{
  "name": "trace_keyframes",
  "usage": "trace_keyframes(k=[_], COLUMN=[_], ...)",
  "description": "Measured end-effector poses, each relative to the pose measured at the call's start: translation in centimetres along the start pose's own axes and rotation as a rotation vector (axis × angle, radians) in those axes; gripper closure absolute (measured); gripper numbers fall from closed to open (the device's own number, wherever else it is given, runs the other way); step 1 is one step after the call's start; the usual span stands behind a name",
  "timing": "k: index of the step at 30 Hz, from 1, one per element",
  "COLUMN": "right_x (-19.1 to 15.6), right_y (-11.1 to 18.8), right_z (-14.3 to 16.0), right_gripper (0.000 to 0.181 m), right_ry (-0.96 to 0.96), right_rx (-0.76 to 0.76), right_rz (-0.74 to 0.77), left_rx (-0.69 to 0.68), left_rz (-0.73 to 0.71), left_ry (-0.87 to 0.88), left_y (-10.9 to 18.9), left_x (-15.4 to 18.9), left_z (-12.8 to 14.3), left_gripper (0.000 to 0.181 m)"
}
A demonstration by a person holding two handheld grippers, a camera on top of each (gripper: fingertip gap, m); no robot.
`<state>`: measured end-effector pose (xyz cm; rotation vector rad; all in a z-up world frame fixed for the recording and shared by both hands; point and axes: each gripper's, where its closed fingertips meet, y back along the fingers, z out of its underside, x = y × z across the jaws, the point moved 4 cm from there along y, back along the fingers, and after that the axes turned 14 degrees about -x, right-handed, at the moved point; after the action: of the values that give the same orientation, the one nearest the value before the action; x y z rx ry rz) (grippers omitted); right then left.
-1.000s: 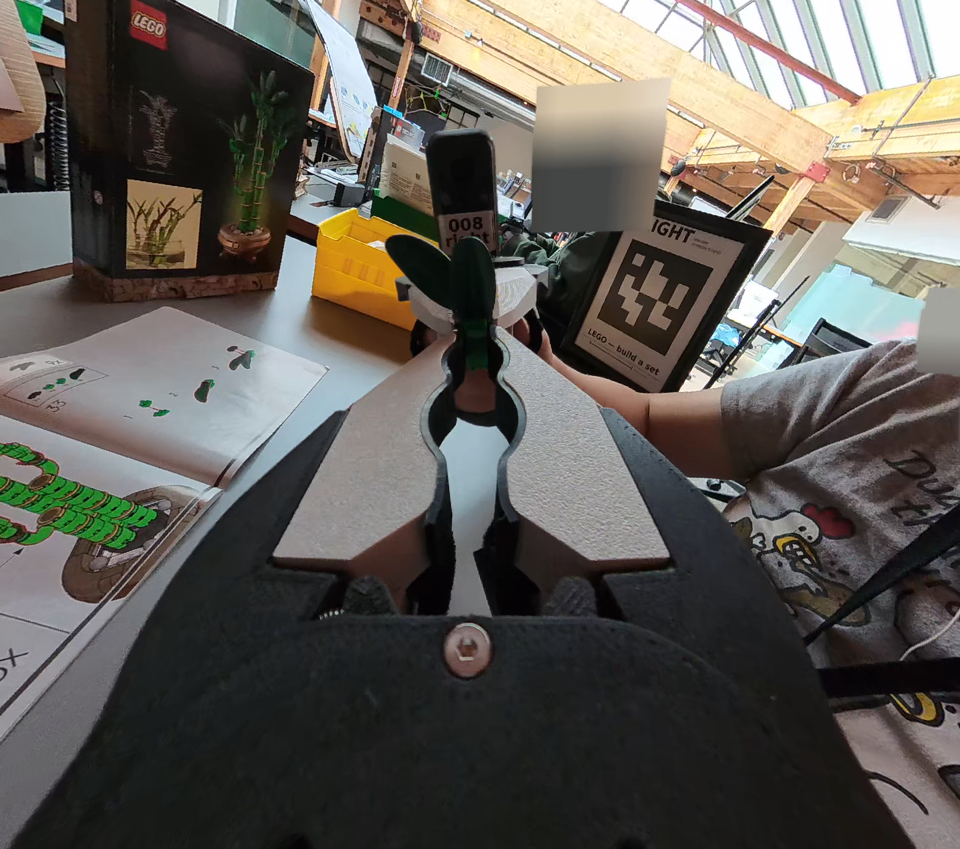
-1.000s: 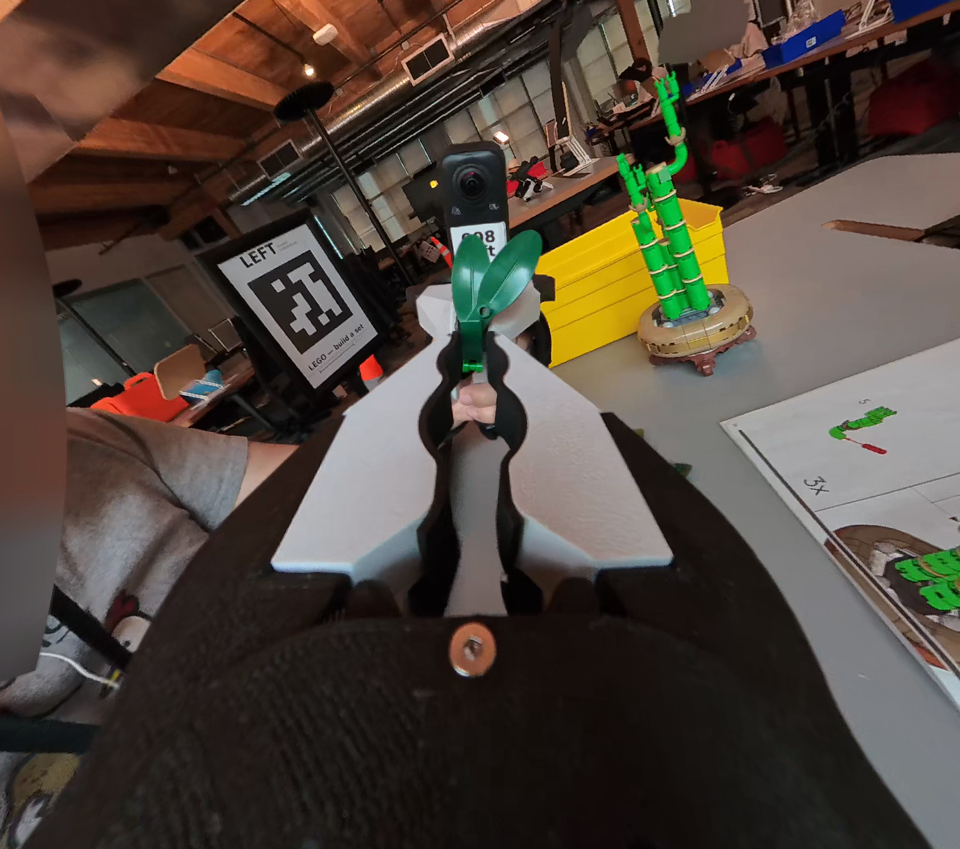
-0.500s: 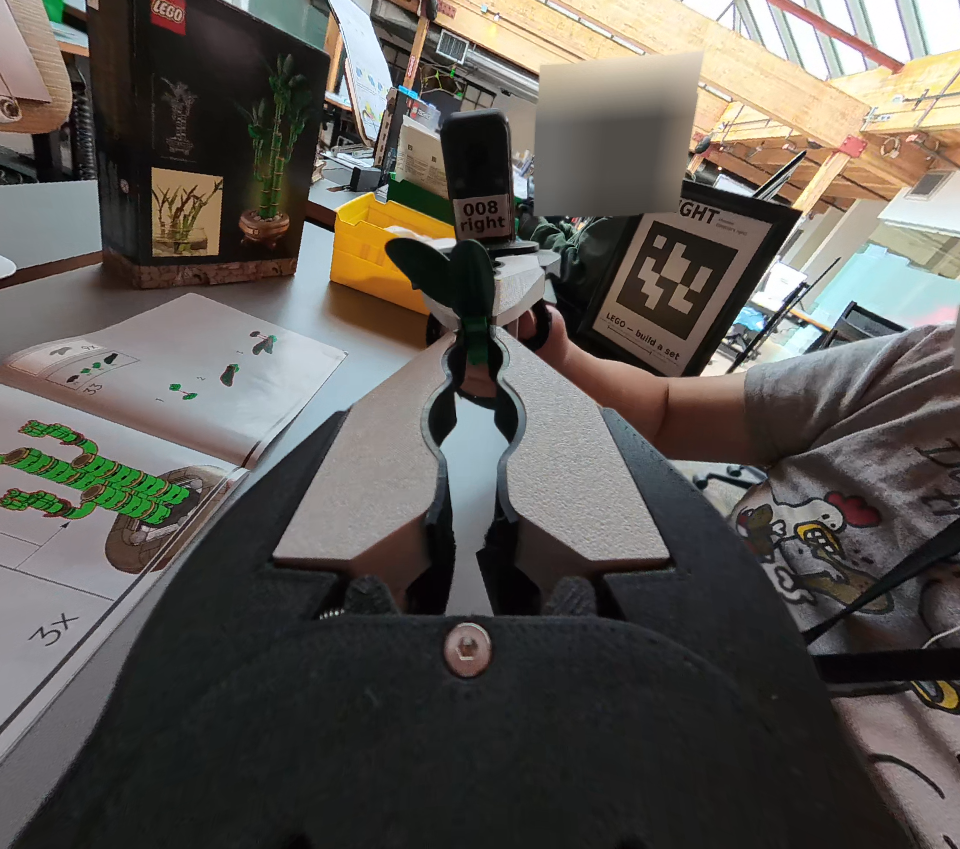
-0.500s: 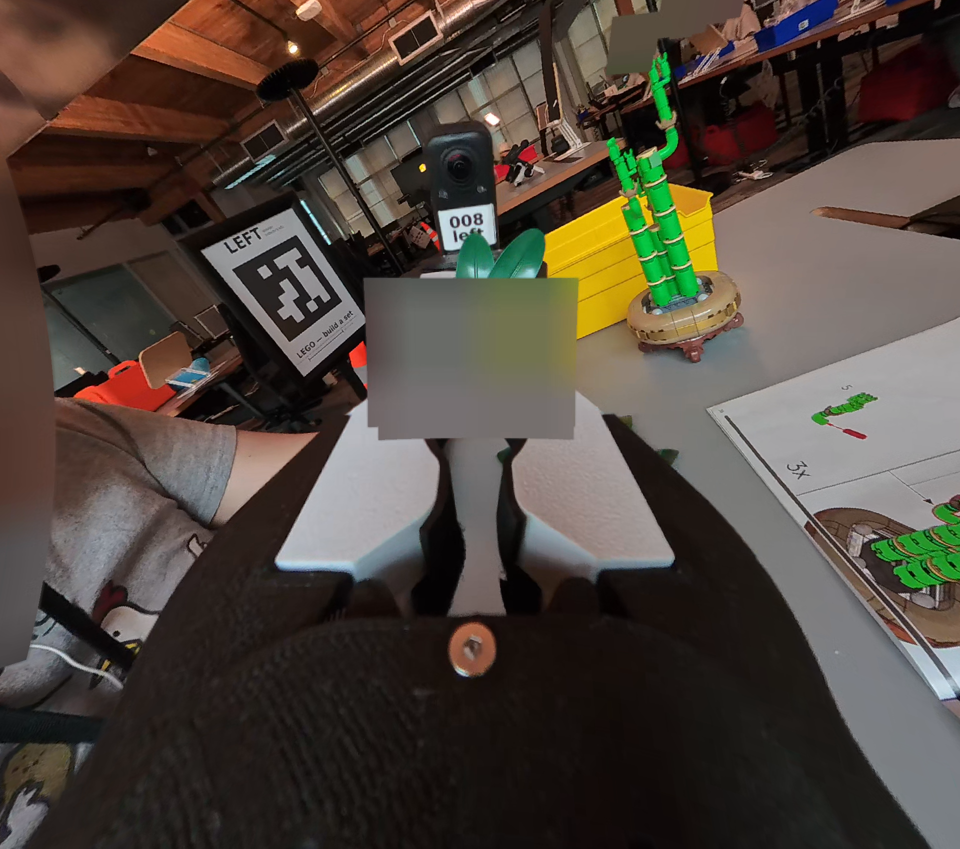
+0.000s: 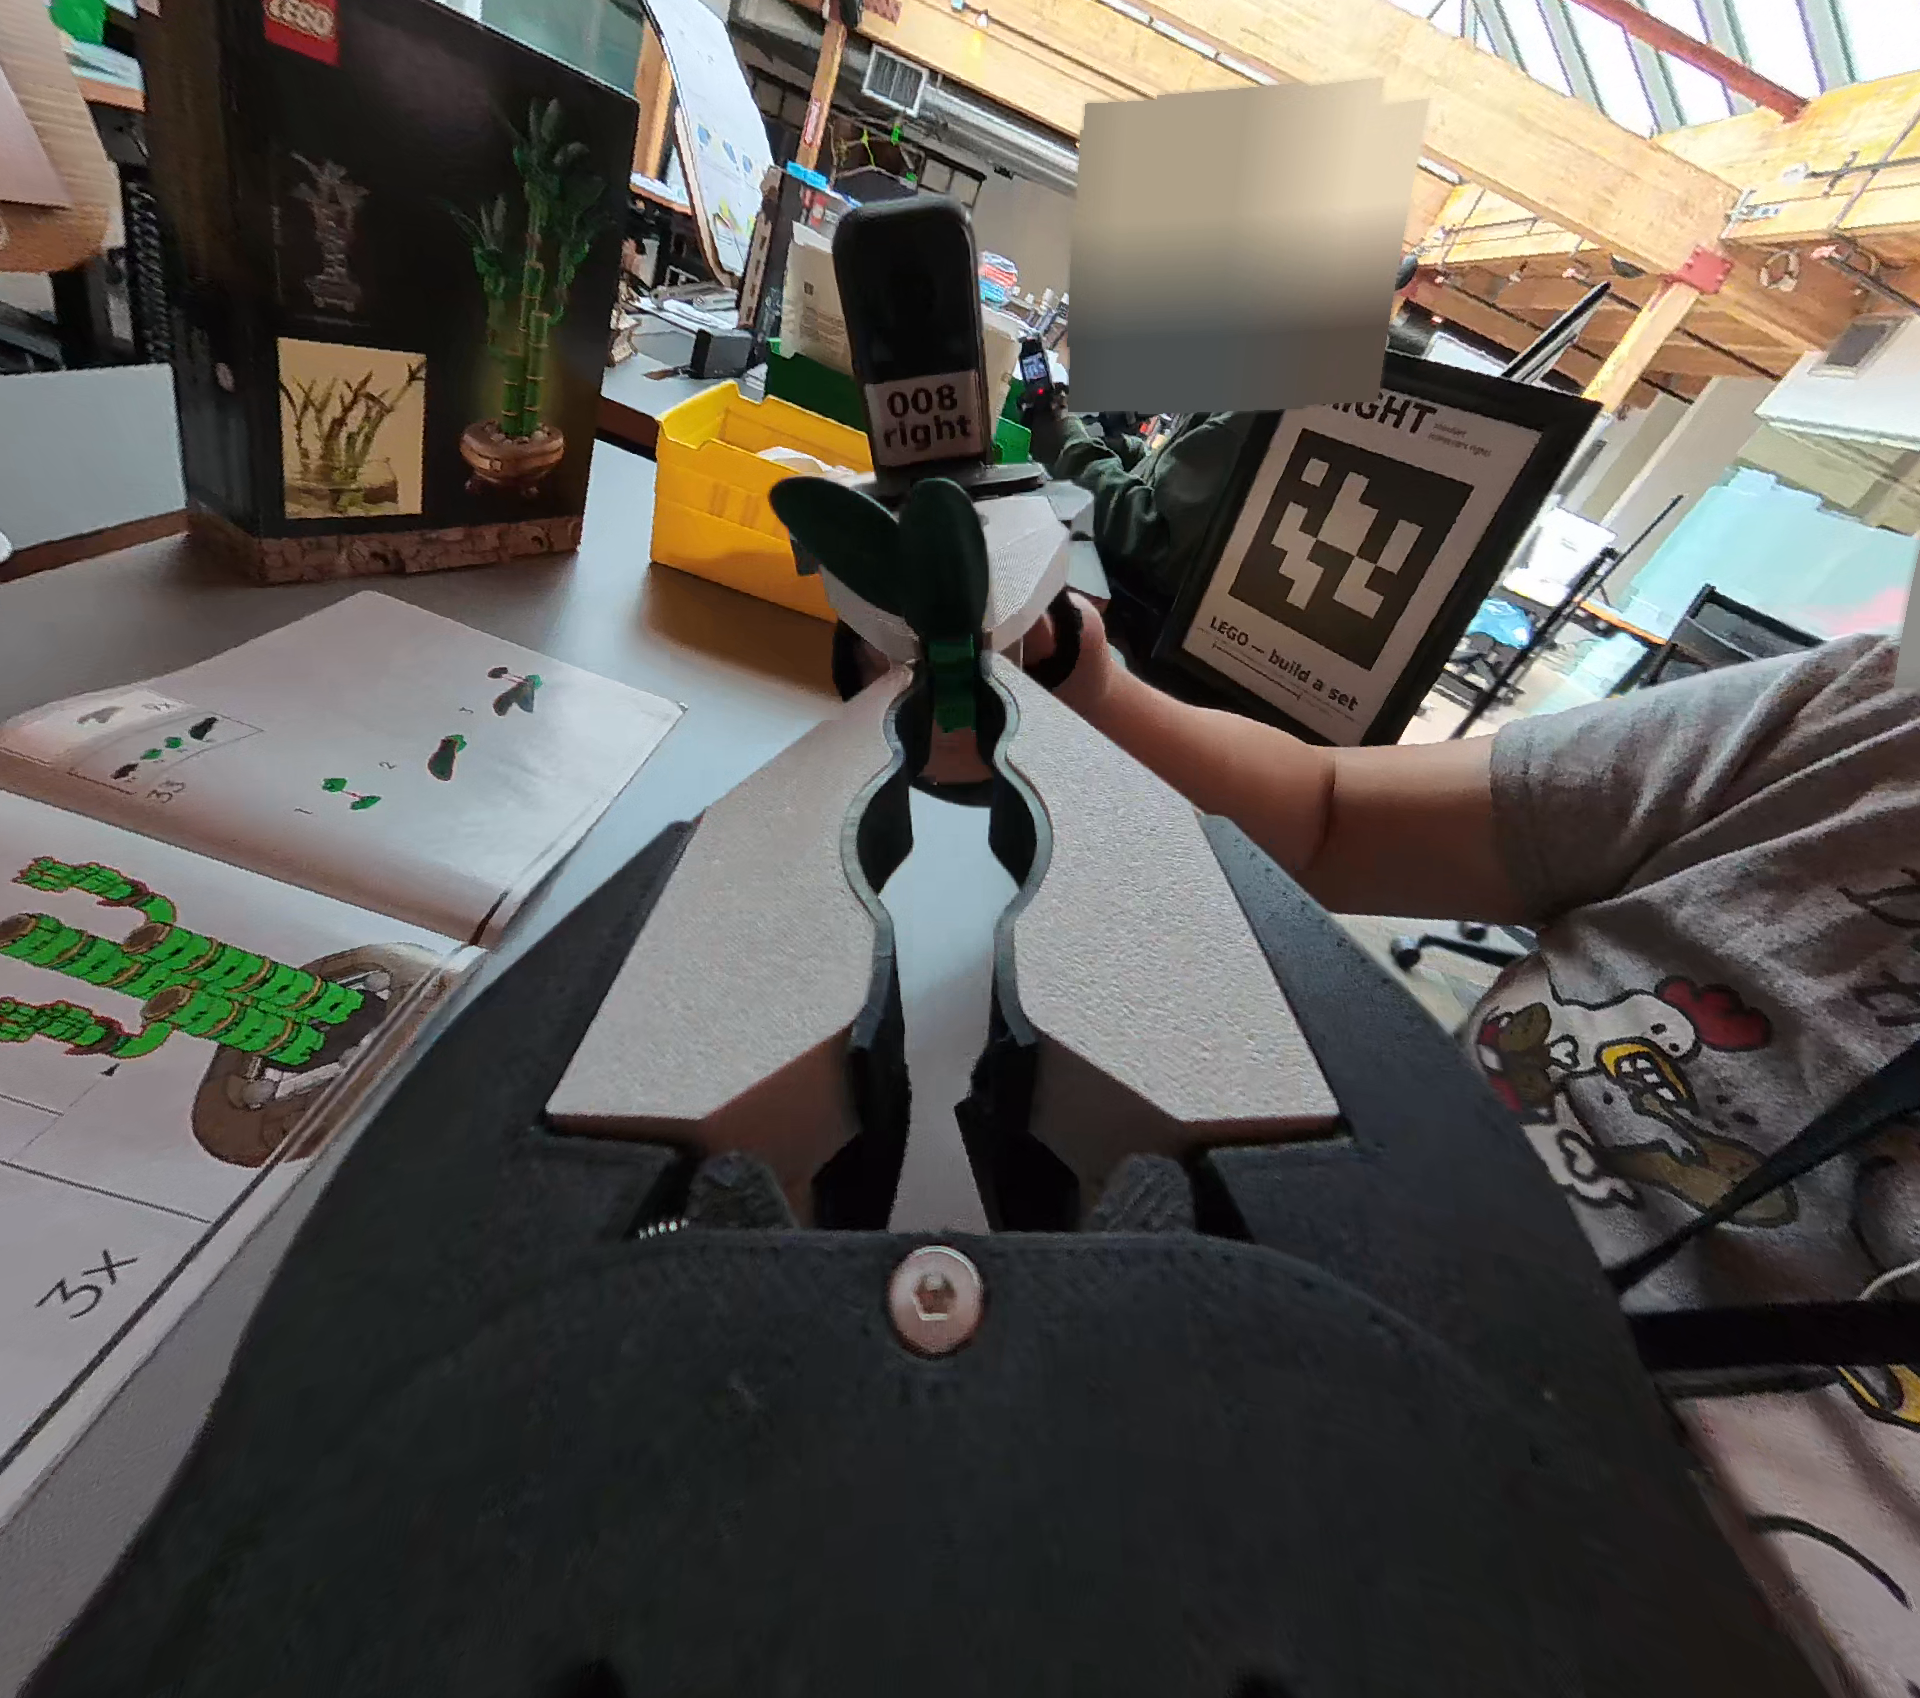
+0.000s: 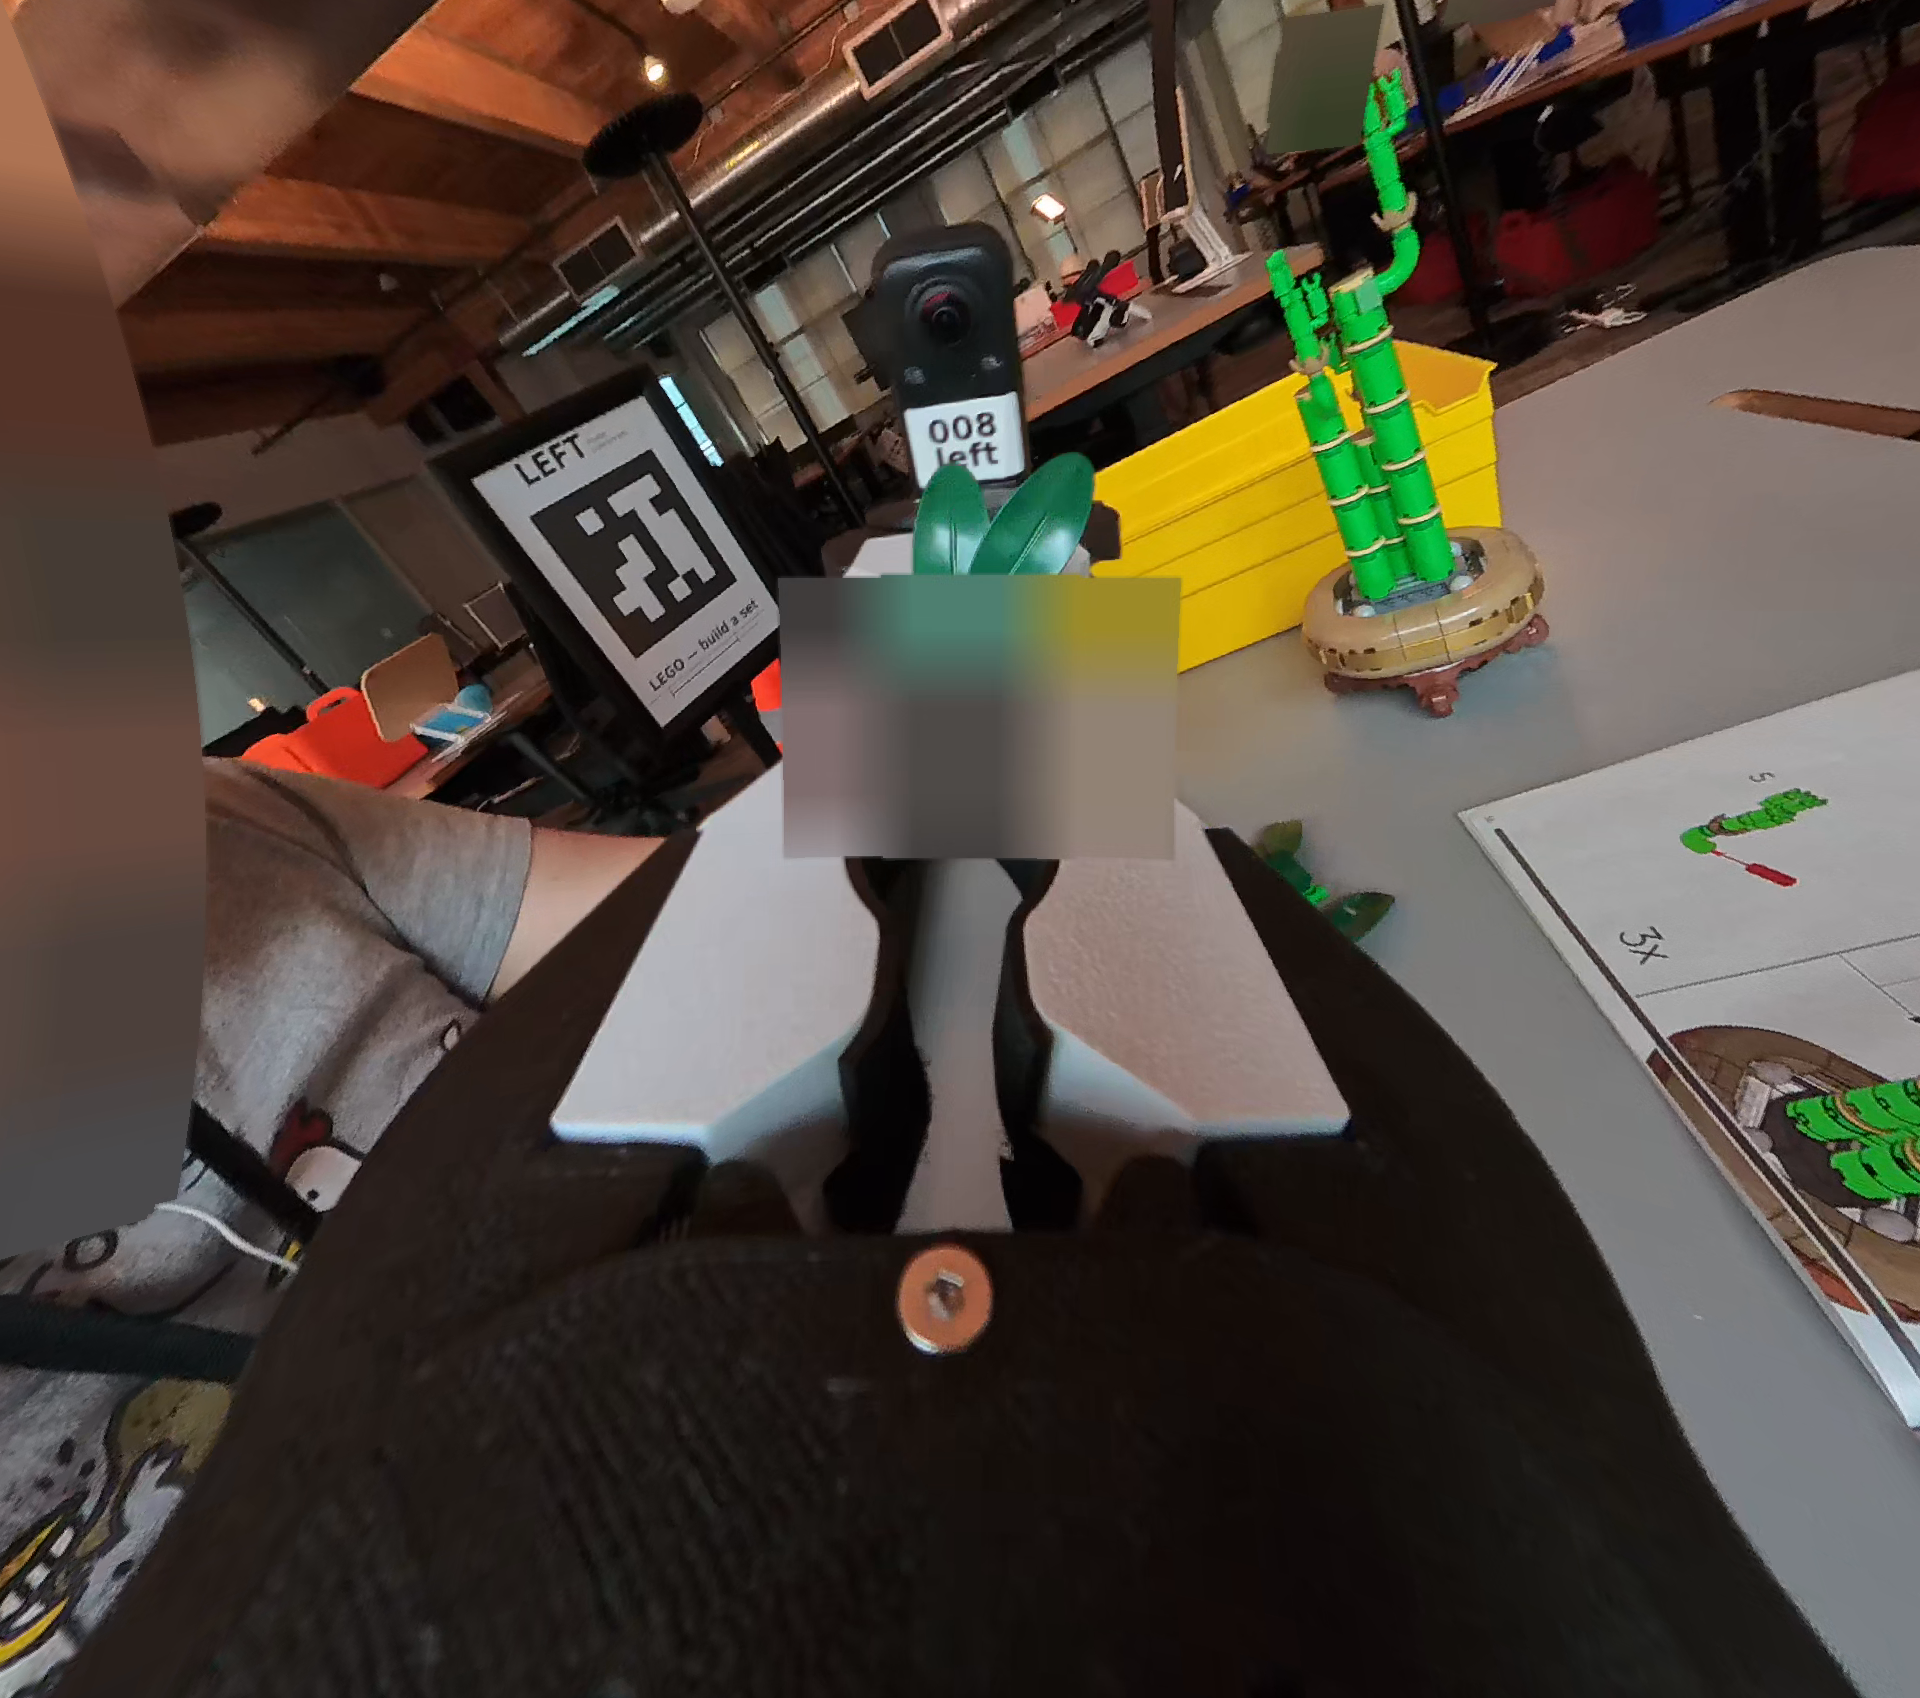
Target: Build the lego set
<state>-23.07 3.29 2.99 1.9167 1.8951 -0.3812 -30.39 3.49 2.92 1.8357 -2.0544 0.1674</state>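
1. Left gripper (image 5: 951, 692): matte black textured body, pale grainy finger faces with wavy black inner edges. Tips closed on the bright green stem of a leaf piece (image 5: 935, 568); a gap is left lower down between the fingers.
2. Leaf piece: two smooth dark green oval leaves fanning up from the short stem, held in the air above the table edge.
3. Right gripper (image 6: 951, 864): same build. Its tips sit under a blurred patch, so I cannot tell whether they grip anything. Leaf tops (image 6: 997, 521) stick out above the patch.
4. In the left wrist view the right gripper (image 5: 935, 599) faces in, touching or just behind the leaves; cannot tell which.
5. Bamboo model (image 6: 1377, 453): glossy green ringed stalks, upright in a round tan pot on dark red feet, on the grey table (image 6: 1662, 526), just in front of a yellow bin (image 6: 1226, 536).
6. Loose green bits (image 6: 1320, 890) lie beside the right gripper.
7. Open instruction booklet (image 5: 312, 817) lies flat; the dark set box (image 5: 384, 277) stands upright behind it.
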Motion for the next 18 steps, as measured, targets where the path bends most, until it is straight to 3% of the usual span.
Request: trace_keyframes(k=[18], right_x=[0.66], right_y=[-0.17], right_z=[0.05], right_gripper=[0.176], right_ry=[0.006], right_rx=[0.031], right_rz=[0.078], left_rx=[0.013], left_rz=[-0.055], left_ry=[0.006], left_y=[-0.06], left_x=[-0.69], left_z=[0.15], left_gripper=[0.176])
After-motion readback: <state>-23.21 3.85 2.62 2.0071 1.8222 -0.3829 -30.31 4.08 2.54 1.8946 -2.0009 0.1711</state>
